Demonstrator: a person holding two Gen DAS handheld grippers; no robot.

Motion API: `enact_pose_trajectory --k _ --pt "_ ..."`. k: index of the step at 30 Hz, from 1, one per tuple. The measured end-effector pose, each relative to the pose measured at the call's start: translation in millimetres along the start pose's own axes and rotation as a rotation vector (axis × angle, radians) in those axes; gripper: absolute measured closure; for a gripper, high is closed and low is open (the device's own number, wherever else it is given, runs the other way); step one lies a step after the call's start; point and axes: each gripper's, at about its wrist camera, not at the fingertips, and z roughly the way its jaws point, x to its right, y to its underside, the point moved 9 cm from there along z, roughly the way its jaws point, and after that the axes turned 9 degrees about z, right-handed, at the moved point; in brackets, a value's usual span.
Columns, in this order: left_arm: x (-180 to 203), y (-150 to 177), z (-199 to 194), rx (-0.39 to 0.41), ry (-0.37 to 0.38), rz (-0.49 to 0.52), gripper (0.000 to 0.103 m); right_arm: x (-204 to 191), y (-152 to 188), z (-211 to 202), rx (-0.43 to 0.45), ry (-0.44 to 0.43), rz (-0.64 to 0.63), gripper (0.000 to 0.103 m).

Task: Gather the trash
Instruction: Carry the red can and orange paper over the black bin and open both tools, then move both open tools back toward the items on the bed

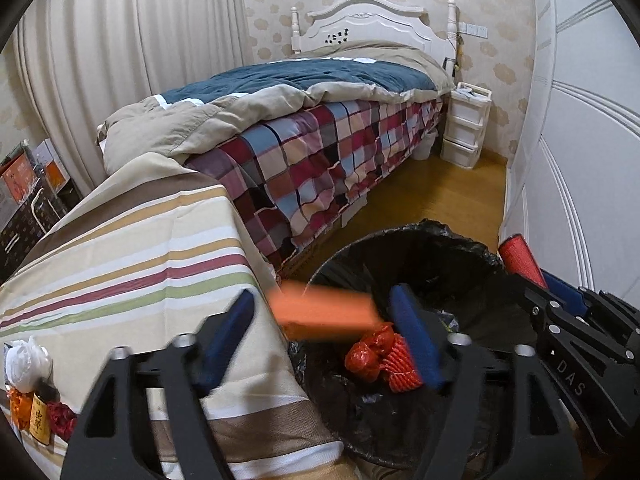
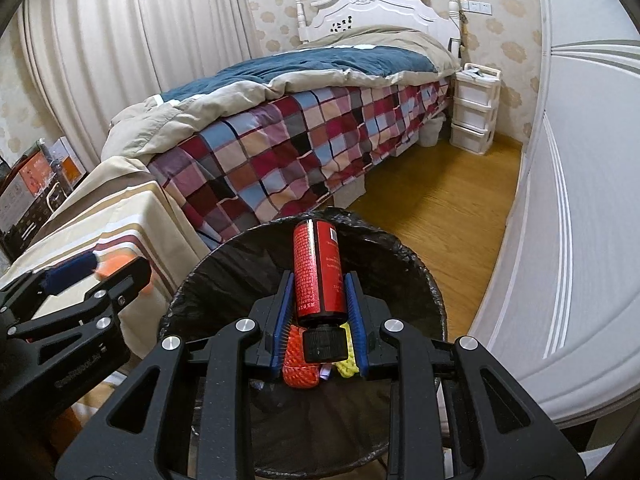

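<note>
A bin with a black bag stands on the floor beside the striped table. My left gripper is open at the bin's near rim. A blurred orange box is between its spread blue fingers, apart from both pads, above the bin. Red and orange net trash lies inside the bin. My right gripper is shut on a red bottle with a black cap, held over the bin mouth. The bottle's end also shows in the left wrist view.
A table with a striped cloth is left of the bin; a white bag, a yellow packet and red wrappers lie on its near left corner. A bed with a checked cover is behind. A white wardrobe lines the right side.
</note>
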Motion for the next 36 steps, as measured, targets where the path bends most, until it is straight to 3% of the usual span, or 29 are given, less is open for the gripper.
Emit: enact_pose_trajectory --k 2,4,8,13,17,18,21,29,36 --pt "-2.7 1.0 -1.8 0.003 -0.003 -0.007 0.025 1.3 -0.1 -0.5 0.004 0.004 0.002 0.074" --pt "-4.4 1.8 -2.6 0.004 -0.015 -0.006 0.023 3.5 0.2 -2.8 0.013 0.019 0.007 0.060" --pt "-12.8 3.6 -9.8 0.017 -0.039 -0.011 0.020 7.8 1.0 -8.8 0.027 0.033 0.027 0.050" --pt "-27.6 9.1 -23.6 0.026 -0.067 -0.029 0.017 3.5 0.9 -15.8 0.035 0.025 0.040 0.028" --pt "-42.7 17.4 -34.1 0.026 -0.094 -0.045 0.016 -8.6 5.9 -24.9 0.038 0.007 0.031 0.019" --pt "-49.2 21.4 -38.0 0.023 -0.104 -0.054 0.016 -11.0 6.9 -27.1 0.041 0.006 0.032 0.012" --pt "-63.2 30.4 -47.1 0.019 -0.127 -0.072 0.016 -23.3 11.8 -35.3 0.055 -0.013 0.035 0.010" --pt "-105.4 63.7 -78.5 0.010 -0.206 -0.105 0.015 -74.7 36.2 -42.3 -0.007 -0.116 0.024 0.009" --pt "-153.2 99.3 -103.5 -0.016 -0.271 -0.175 0.015 -142.0 67.5 -46.4 -0.068 -0.195 -0.108 0.009"
